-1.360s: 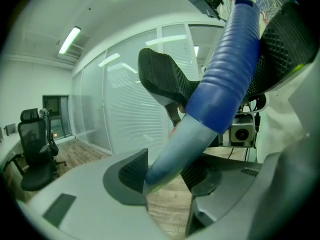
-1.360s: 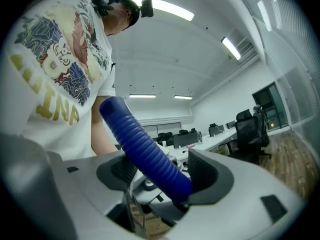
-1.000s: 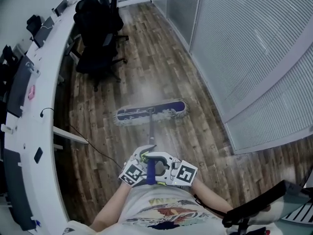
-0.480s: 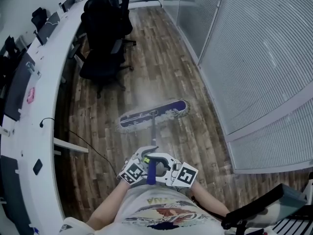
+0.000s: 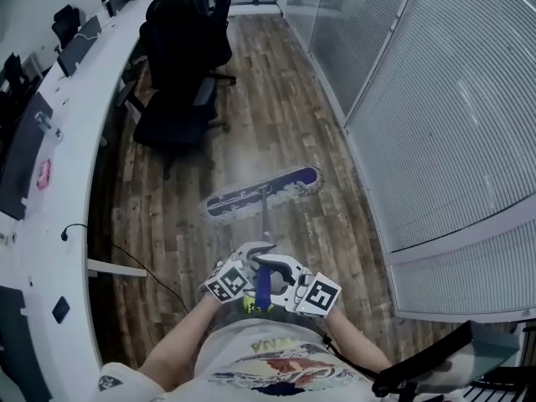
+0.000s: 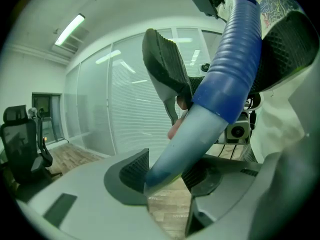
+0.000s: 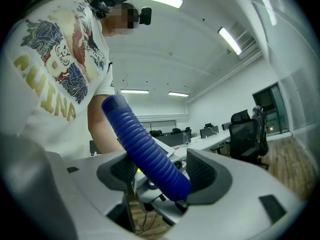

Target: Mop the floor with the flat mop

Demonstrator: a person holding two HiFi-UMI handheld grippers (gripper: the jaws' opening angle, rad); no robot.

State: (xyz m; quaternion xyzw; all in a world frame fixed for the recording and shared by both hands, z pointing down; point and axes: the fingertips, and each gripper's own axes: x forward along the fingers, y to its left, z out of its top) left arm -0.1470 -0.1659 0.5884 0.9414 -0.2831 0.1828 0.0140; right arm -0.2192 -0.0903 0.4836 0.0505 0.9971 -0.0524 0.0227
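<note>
The only print that can be read is large yellow letters ending in "INA" on the person's white T-shirt (image 7: 50,91), the first letters being unclear.

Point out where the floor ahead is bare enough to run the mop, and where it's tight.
Bare: the wooden lane between the office chairs and the glass partition, and the patch right of the flat mop up to that partition. Crowded: left, where chairs, a floor cable and the curved desk close in.

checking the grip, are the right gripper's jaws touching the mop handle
Touching. Right gripper view: the right gripper clamps the blue mop handle between its jaws.
</note>
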